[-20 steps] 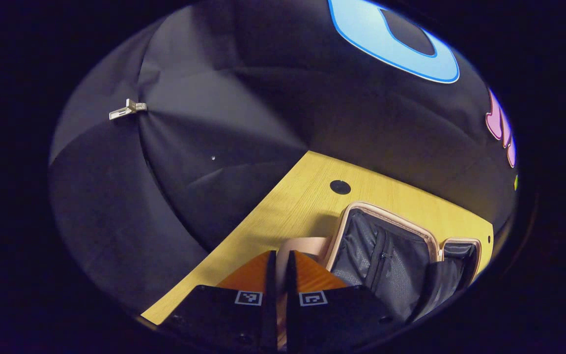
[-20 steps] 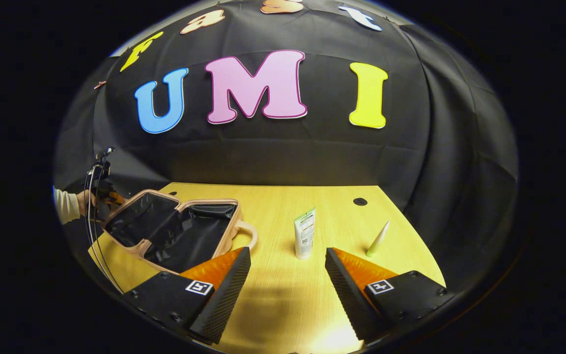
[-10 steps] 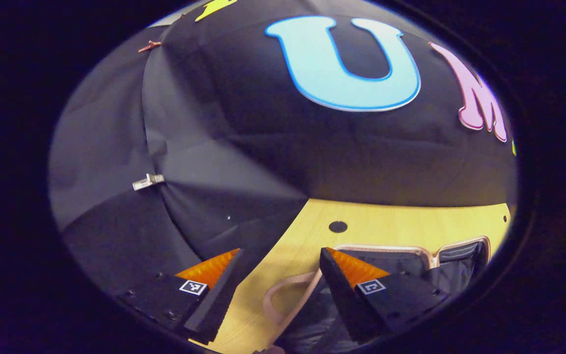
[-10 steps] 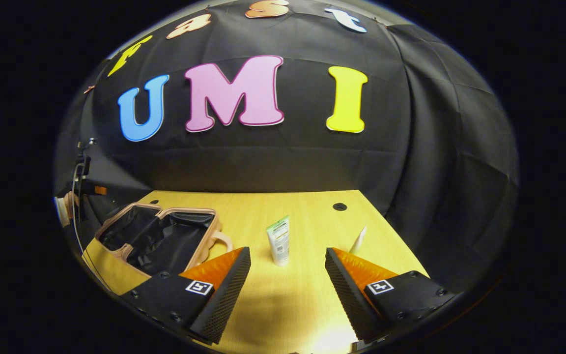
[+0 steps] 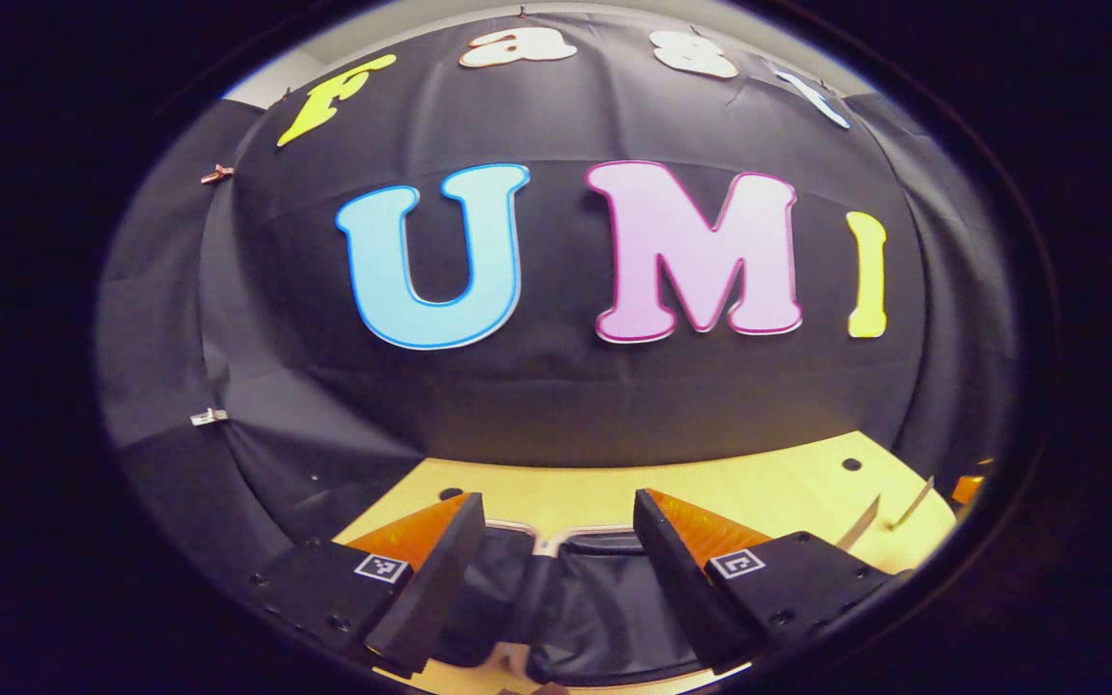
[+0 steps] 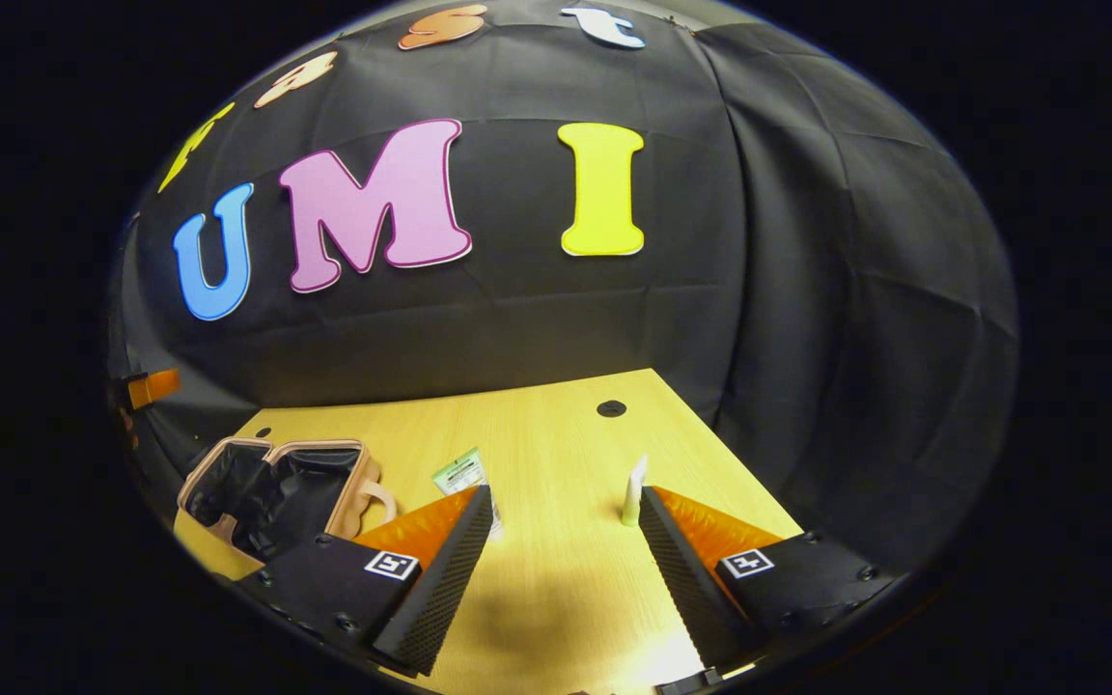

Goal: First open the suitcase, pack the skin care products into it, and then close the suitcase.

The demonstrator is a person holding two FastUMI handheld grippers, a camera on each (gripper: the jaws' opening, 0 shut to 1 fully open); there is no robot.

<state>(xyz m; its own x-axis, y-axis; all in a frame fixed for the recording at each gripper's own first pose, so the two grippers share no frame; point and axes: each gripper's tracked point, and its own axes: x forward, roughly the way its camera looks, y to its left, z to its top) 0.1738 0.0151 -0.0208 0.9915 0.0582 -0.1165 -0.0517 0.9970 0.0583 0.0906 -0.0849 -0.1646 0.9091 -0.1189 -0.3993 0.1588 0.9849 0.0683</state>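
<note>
Right gripper view: right gripper (image 6: 564, 569) spread wide, empty, above table (image 6: 556, 598). Suitcase (image 6: 271, 487) lay open near table's left edge, dark lining exposed. Green-and-white tube (image 6: 464, 475) stood just beside left finger; pale cone-shaped tube (image 6: 632, 490) near right finger. Left gripper view: left gripper (image 5: 556, 569) likewise wide, empty, over open suitcase (image 5: 575, 603).

A pale wooden table (image 6: 537, 444) stands against the booth's black cloth wall (image 6: 807, 290). A round dark hole (image 6: 611, 408) sits near the table's far edge. Small clips (image 5: 208, 417) pin the cloth at its left side, one high, one lower.
</note>
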